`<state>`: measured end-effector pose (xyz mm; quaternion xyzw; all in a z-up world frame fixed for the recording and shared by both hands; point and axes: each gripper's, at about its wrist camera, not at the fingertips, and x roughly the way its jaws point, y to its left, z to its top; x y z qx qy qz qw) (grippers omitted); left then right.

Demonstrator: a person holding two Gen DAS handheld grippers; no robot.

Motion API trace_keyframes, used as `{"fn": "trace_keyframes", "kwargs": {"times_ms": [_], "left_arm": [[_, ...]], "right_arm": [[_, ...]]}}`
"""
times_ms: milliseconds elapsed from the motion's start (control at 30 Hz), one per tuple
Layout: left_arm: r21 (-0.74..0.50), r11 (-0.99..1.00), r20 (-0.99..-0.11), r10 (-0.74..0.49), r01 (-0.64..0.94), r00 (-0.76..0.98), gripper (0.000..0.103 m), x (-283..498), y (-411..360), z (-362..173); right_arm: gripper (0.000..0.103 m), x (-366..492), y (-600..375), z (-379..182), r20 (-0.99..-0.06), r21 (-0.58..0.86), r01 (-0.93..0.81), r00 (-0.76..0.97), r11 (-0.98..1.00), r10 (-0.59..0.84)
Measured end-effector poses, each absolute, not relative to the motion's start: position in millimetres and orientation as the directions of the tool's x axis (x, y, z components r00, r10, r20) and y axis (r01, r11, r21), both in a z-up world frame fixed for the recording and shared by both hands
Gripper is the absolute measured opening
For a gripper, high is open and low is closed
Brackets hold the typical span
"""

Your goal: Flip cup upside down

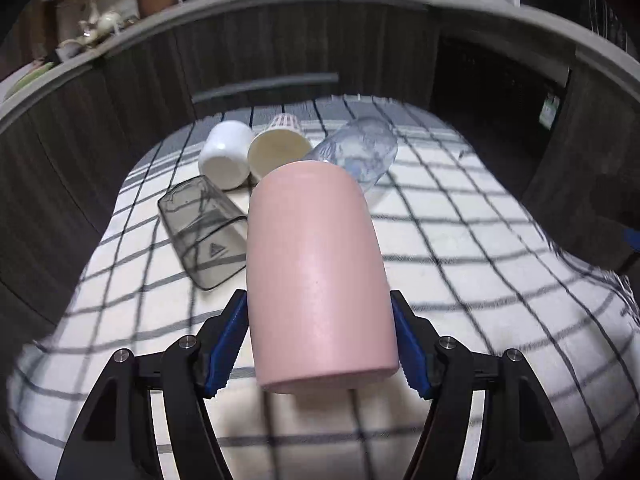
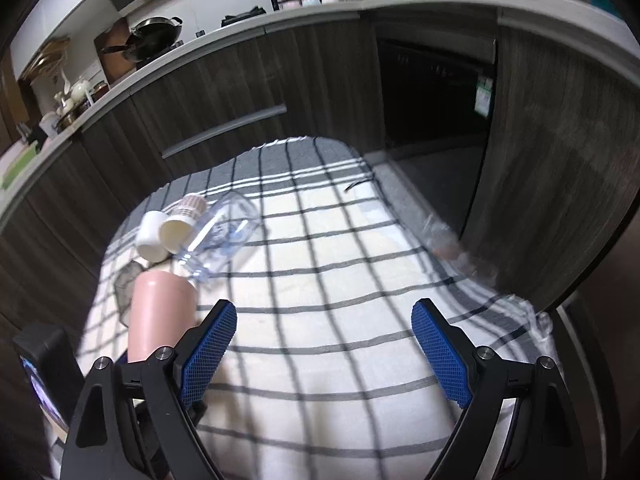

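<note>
A pink cup [image 1: 316,276] fills the middle of the left wrist view, held between the blue pads of my left gripper [image 1: 318,344], which is shut on its sides. The cup is tilted, closed end toward the camera, above the checked tablecloth [image 1: 460,240]. In the right wrist view the same pink cup [image 2: 160,312] shows at the lower left. My right gripper [image 2: 324,348] is open and empty over the cloth, to the right of the cup.
Lying on the cloth beyond the pink cup are a smoky grey clear cup [image 1: 204,228], a white cup [image 1: 224,152], a cream cup [image 1: 276,148] and a clear glass [image 1: 360,152]. Dark cabinets [image 1: 280,48] stand behind the table. A clear plastic bottle [image 2: 452,244] lies at the right table edge.
</note>
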<state>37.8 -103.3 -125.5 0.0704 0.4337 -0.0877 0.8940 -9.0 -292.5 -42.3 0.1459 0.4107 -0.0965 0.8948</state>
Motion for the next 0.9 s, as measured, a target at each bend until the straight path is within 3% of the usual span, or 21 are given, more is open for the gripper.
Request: {"fn": "trace_keyframes", "kwargs": {"times_ms": [167, 333, 600, 900], "left_arm": [[0.068, 0.959, -0.905, -0.058, 0.277, 0.420, 0.067, 58, -88, -105], [-0.031, 0.955, -0.990, -0.070, 0.295, 0.124, 0.067, 71, -80, -98], [-0.075, 0.959, -0.988, -0.035, 0.273, -0.150, 0.067, 91, -81, -99], [-0.071, 0.963, -0.936, 0.026, 0.260, -0.351, 0.067, 117, -88, -131]], "right_arm": [[0.089, 2, -281, -36, -0.781, 0.278, 0.280, 0.623, 0.919, 0.047], [0.089, 11, -272, -34, -0.785, 0.366, 0.280, 0.605, 0.887, 0.133], [0.089, 34, -270, -44, -0.796, 0.489, 0.322, 0.545, 0.811, 0.263], [0.089, 55, -280, -50, -0.814, 0.485, 0.372, 0.524, 0.791, 0.252]]}}
